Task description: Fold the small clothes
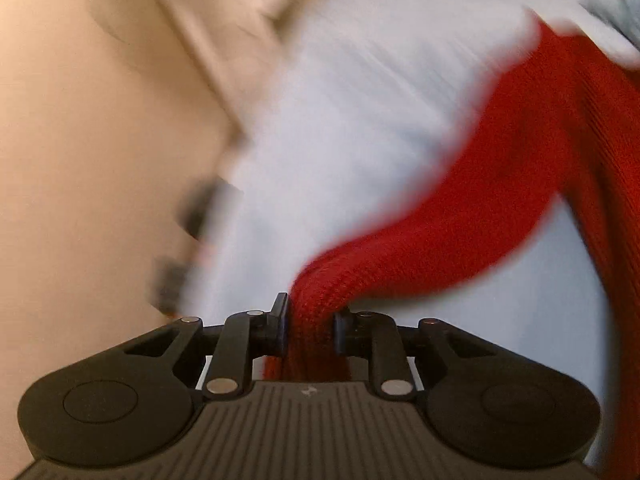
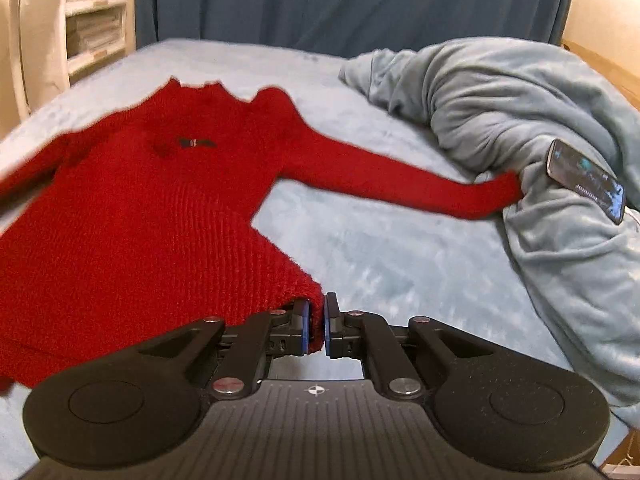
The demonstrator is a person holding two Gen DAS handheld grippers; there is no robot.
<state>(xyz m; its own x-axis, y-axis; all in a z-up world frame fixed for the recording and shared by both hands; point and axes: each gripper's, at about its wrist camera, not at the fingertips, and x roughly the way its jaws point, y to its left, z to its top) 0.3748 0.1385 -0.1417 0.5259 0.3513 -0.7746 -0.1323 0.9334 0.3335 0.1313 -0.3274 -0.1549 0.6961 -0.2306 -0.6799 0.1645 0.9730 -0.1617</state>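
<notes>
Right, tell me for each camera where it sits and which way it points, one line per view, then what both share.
Left wrist: sits on the left tool, looks along its fingers over a blurred pale surface; only the tool's black fingers show, shut on a bunch of the red sweater.
Right wrist: sits on the right tool, looks across the bed toward a blue curtain, with a blanket and phone at right; its fingers pinch the sweater's hem corner.
Shared: the red sweater.
</notes>
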